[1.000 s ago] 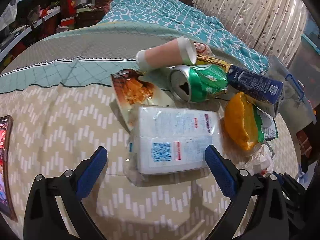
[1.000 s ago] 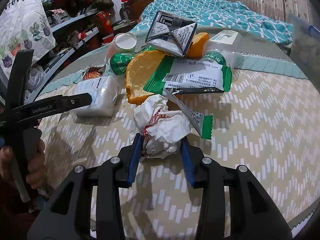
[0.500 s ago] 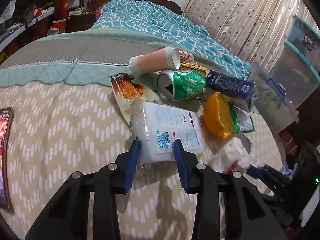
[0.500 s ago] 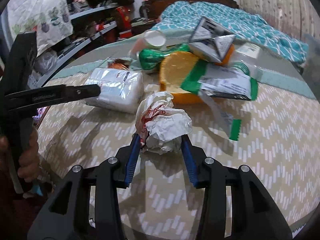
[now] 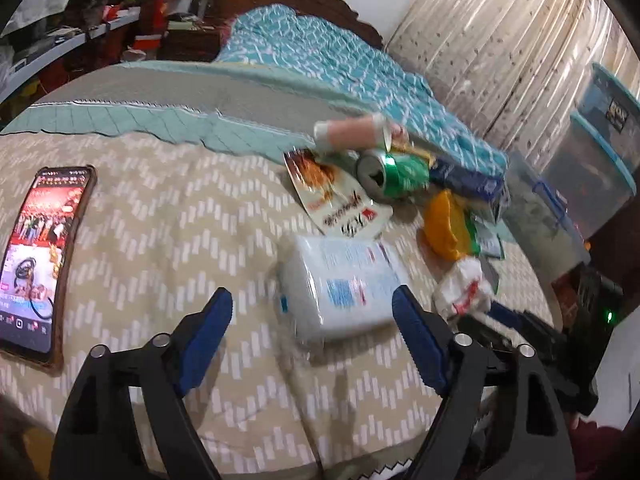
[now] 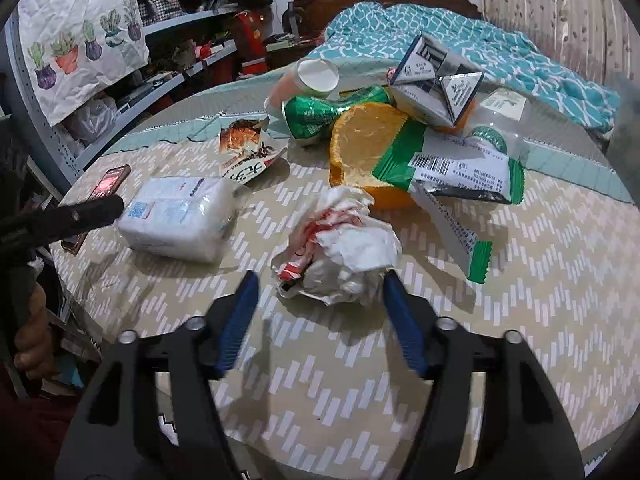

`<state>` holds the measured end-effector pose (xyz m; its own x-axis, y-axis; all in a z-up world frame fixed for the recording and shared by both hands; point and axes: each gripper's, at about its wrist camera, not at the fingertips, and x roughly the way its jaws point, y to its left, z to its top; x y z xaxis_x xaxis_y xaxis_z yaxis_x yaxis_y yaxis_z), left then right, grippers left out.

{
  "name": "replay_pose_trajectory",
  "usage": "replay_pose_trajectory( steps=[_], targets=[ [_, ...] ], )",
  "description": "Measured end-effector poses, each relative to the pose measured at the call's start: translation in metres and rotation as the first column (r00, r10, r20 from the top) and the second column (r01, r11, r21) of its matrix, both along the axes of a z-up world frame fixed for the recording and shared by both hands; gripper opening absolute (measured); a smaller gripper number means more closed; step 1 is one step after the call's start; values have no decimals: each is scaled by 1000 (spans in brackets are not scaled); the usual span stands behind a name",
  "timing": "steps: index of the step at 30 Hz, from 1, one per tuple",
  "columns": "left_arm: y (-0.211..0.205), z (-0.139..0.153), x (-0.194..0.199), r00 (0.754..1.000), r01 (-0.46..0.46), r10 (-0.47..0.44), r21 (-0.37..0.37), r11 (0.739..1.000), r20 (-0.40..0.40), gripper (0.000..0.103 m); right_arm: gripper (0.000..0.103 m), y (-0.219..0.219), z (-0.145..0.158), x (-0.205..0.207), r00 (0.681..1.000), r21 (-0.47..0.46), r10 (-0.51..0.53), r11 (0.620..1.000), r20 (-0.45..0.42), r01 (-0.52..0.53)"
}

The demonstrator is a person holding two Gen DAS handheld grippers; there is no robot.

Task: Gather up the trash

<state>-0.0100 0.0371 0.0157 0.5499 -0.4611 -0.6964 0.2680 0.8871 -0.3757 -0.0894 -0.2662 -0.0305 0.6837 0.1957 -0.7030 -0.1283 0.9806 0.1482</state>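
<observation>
My left claw (image 5: 310, 312) is spread wide around the tissue pack (image 5: 340, 284), near the tabletop's (image 6: 520, 320) front edge. My right claw (image 6: 320, 300) gapes, not touching the crumpled paper wad (image 6: 340, 252) lying just ahead. Green can (image 6: 320, 114) lies toward the far edge.

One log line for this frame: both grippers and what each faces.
left gripper: open, tissue pack ahead | right gripper: open, crumpled paper ahead | both items on table
</observation>
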Motion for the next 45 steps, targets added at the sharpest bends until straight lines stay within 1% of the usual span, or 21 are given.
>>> replay_pose_trajectory(
  steps=[1, 3, 5, 6, 7, 8, 11, 14, 16, 18, 20, 23, 25, 27, 29, 32, 37, 39, 41, 42, 45],
  targets=[
    [1, 0, 3, 1000, 2, -2, -1, 1000, -5, 80, 76, -1, 1, -1, 1000, 1, -4, 1000, 5, 4],
    [0, -1, 10, 1000, -7, 7, -3, 1000, -19, 83, 77, -2, 2, -2, 1000, 4, -11, 1000, 10, 11],
    [-5, -3, 16, 1000, 9, -10, -12, 1000, -27, 84, 78, -2, 2, -2, 1000, 5, -16, 1000, 8, 16],
    [-9, -4, 17, 1000, 24, -24, -4, 1000, -20, 87, 78, -3, 1, -1, 1000, 5, -16, 1000, 6, 16],
    [-12, -5, 18, 999, 34, -34, 12, 999, -9, 89, 78, -4, 1, -1, 1000, 4, -18, 1000, 3, 18],
    [-17, -4, 21, 999, 45, -46, 51, 998, 14, 92, 79, -4, 0, 0, 1000, 2, -22, 1000, 0, 22],
    [-27, -2, 33, 995, 79, -86, 126, 989, 56, 94, 81, -8, -2, 2, 999, 9, -32, 999, -9, 32],
    [-30, 0, 45, 990, 111, -122, 138, 984, 69, 94, 81, -11, -3, 4, 999, 12, -37, 999, -12, 37],
    [-35, -1, 54, 983, 169, -176, 115, 979, 56, 94, 81, -9, -2, 5, 999, 4, -32, 999, -10, 32],
    [-40, -7, 59, 974, 221, -224, 92, 971, 23, 94, 82, -5, -3, 7, 999, -20, -26, 999, -21, 26],
    [-42, -18, 59, 961, 275, -275, 47, 960, -19, 94, 82, 0, -6, 11, 999, -51, -20, 999, -35, 19],
    [-46, -31, 51, 950, 307, -305, 16, 952, -62, 94, 82, 7, -11, 17, 999, -95, -15, 995, -51, 10],
    [-46, -33, 41, 949, 313, -312, 15, 950, -52, 94, 82, 12, -13, 22, 998, -128, -22, 992, -56, 15],
    [-45, -33, 31, 940, 333, -334, -21, 943, -64, 94, 82, 13, -15, 30, 998, -127, -31, 992, -60, 23],
    [-45, -32, 23, 938, 339, -341, -42, 940, -66, 94, 82, 10, -17, 38, 996, -107, -50, 993, -73, 42],
    [-48, -31, 14, 934, 350, -352, -47, 936, -65, 94, 82, 1, -16, 44, 993, -58, -85, 995, -76, 80],
    [-46, -16, 13, 945, 327, -327, 15, 945, -20, 94, 82, -4, -16, 34, 994, -31, -73, 997, -77, 71],
    [-51, -13, 15, 950, 311, -312, 80, 947, -1, 94, 83, -4, -16, 28, 995, -33, -61, 998, -73, 59],
    [-55, -13, 13, 945, 324, -327, 120, 939, 5, 94, 86, -3, -14, 20, 997, -44, -55, 998, -60, 53],
    [-62, -15, 10, 939, 340, -345, 147, 929, 7, 94, 86, -3, -13, 16, 997, -55, -54, 997, -48, 51],
    [-72, -25, 5, 930, 360, -367, 204, 910, -4, 94, 87, -1, -10, 16, 998, -60, -49, 997, -37, 47]
  ],
)
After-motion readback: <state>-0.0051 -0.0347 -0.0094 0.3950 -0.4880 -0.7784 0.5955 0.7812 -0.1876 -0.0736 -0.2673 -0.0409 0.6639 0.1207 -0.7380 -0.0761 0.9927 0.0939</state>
